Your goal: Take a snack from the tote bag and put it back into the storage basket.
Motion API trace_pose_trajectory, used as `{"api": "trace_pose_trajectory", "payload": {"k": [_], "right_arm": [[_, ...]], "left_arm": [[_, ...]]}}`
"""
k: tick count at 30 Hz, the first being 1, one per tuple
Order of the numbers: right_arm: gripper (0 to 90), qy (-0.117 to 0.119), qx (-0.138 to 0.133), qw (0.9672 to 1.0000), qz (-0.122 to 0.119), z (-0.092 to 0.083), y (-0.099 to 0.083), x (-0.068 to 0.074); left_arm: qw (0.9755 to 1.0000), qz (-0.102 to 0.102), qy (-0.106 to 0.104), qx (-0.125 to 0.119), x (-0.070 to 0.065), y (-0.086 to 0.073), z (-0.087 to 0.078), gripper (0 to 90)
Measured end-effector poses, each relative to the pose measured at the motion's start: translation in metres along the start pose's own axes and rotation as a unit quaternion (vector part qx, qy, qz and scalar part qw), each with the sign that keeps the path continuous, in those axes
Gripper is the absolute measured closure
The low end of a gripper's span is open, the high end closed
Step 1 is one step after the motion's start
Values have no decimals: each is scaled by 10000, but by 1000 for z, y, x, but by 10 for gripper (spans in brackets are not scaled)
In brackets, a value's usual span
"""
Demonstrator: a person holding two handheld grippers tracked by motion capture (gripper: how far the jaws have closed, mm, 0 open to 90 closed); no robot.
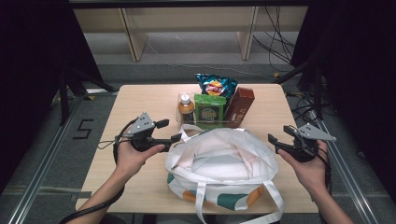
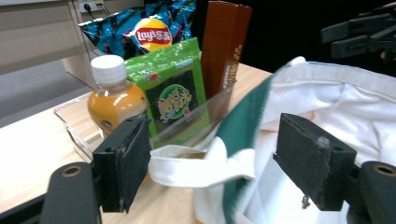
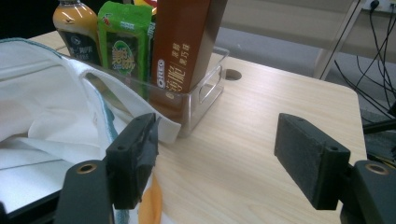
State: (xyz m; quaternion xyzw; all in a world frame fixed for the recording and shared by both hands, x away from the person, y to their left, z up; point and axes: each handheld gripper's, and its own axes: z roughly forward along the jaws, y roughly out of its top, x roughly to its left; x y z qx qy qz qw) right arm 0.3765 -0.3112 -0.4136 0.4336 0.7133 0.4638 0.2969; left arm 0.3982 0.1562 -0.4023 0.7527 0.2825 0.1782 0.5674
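A white tote bag [image 1: 223, 161] lies open on the surface, just in front of a clear tray [image 1: 205, 122] holding bottle, snacks and box. Both hand-held grippers, left [image 1: 169, 130] and right [image 1: 280, 137], flank the bag, jaws wide, empty. Risk: the left could snag a loose strap [image 2: 196, 165] and drag the bag against the tray. The bag's inside is hard to make out.

Matt white cloth tote bag [image 1: 224, 161] w/ green and orange print is sagging in soft folds on a smooth, pale wood-grain table [image 1: 140, 100]. Behind it, a clear glossy plastic bin [image 3: 205, 91] is holding a shiny foil Lay's chip bag [image 1: 215, 85], glossy green snack pouch [image 2: 175, 95], brown cardboard Oreo box [image 3: 187, 42] & plastic juice bottle [image 2: 114, 98]. Gripper pads [image 2: 310, 156] are looking rough, matt black.
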Motion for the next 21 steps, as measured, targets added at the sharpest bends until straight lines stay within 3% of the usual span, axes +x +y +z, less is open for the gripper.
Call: {"api": "trace_pose_trajectory", "payload": {"k": [3,5,11,12,17,21], "right_arm": [[311,48,16,10000,82,0,0,1],[311,49,2,10000,-42,1,0,-1],[311,36,0,10000,-2,-1,0,0],[311,14,-14,9999,-140,-1,0,-2],[311,-20,-118,9997,-221,1,-1,-4],[311,-35,-117,9999,-109,0,-1,-4]], "left_arm": [[10000,34,-37,44,-6,-6,-3,256],[10000,28,-45,76,-9,-9,-4,256],[10000,13,-20,72,-11,-18,-10,255],[10000,-12,14,31,-12,-21,-11,255],[9999,-37,65,-85,-11,-28,-12,256],[9998,-98,130,-124,-10,-30,-12,259]]}}
